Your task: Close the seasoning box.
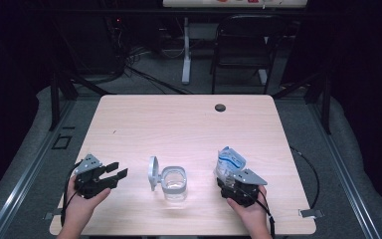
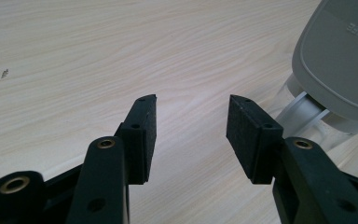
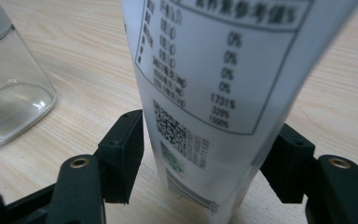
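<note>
The right gripper [image 1: 235, 185] sits at the near edge of the table [image 1: 189, 119], to the right of the jar [image 1: 173, 182], and its jaws are clamped on the lower part of a white printed pouch [image 1: 229, 162], which stands upright between them. In the right gripper view the pouch [image 3: 214, 93] presses against both pads, its label panel and code square facing the camera; the upright hold probably keeps the pouch mouth upward so that nothing spills before pouring. The clear jar stands just left of the pouch, near but apart from it, and its glass base [image 3: 9, 93] appears at the left of the right gripper view. The jar's grey hinged lid [image 1: 152, 173] is swung open to the jar's left, leaving the mouth clear, apparently to receive the pouch contents. The left gripper [image 1: 110, 175] rests left of the jar, apart from it, with its jaws spread and grasping nothing; its pads [image 2: 144, 135] point toward the lid [image 2: 340, 60], likely in readiness to steady the jar. Beyond the jar, a small dark disc [image 1: 220, 107] lies near the far edge of the table.
</note>
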`<action>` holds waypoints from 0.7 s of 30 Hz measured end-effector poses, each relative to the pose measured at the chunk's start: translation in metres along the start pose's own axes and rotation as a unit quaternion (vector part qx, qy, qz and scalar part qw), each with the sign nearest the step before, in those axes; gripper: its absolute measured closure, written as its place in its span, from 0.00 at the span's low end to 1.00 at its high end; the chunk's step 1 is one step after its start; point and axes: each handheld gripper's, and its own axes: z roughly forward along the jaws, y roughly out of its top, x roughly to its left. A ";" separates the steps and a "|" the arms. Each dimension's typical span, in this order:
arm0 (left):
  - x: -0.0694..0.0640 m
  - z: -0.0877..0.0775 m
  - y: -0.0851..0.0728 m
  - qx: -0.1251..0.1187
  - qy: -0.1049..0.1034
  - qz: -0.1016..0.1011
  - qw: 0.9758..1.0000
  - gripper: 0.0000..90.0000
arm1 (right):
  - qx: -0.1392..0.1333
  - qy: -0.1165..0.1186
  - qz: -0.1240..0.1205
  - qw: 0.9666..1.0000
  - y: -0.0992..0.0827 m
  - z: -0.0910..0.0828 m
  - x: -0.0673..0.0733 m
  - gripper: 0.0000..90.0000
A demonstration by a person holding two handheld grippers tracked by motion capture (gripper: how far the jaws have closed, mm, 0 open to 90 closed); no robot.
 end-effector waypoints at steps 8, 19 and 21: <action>0.001 0.000 0.000 -0.001 -0.001 -0.001 1.000 0.59 | 0.011 -0.005 -0.008 1.000 -0.001 0.003 0.001 0.40; 0.001 0.001 -0.001 0.001 0.000 -0.002 1.000 0.59 | 0.021 -0.018 -0.007 1.000 -0.002 0.006 0.002 0.41; 0.001 0.001 -0.001 0.001 0.000 0.000 1.000 0.59 | 0.019 -0.017 -0.004 1.000 -0.002 0.007 0.002 0.42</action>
